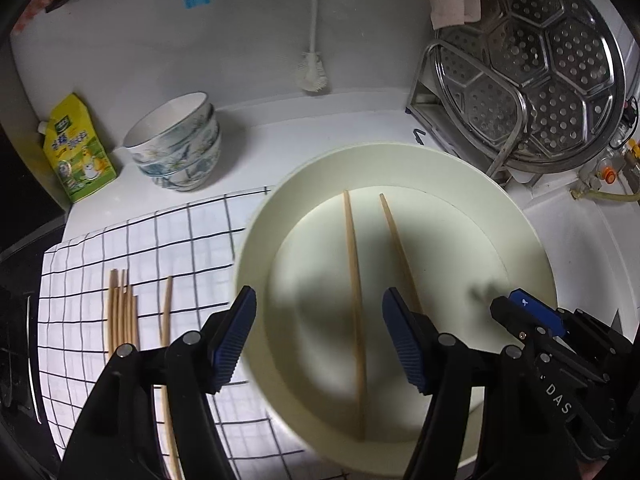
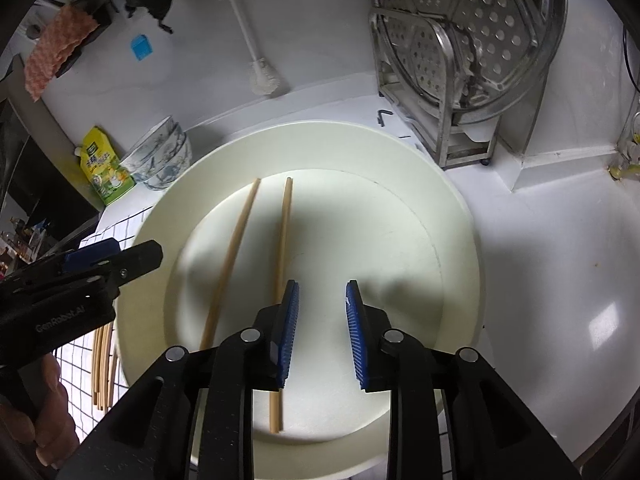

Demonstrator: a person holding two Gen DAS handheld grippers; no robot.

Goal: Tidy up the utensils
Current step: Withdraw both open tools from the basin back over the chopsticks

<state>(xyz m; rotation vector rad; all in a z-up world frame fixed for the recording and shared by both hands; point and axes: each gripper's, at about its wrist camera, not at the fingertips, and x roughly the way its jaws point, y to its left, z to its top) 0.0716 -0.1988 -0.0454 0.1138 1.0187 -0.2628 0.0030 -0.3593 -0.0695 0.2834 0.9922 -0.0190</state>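
A cream round plate (image 1: 460,184) (image 2: 456,224) holds two wooden chopsticks (image 1: 354,280) (image 2: 230,260), lying side by side and apart. Several more chopsticks (image 1: 122,316) (image 2: 102,364) lie on the checked cloth (image 1: 160,248) left of the plate. My left gripper (image 1: 318,320) is open above the plate, its fingers either side of one chopstick. My right gripper (image 2: 322,304) is open and empty above the plate, just right of the second chopstick (image 2: 282,264). Each gripper shows at the edge of the other's view.
Stacked patterned bowls (image 1: 176,144) (image 2: 160,160) and a yellow-green pouch (image 1: 76,148) stand at the back left. A metal rack with a perforated steamer tray (image 1: 532,64) (image 2: 464,40) stands at the back right. A white brush (image 1: 312,68) hangs on the wall.
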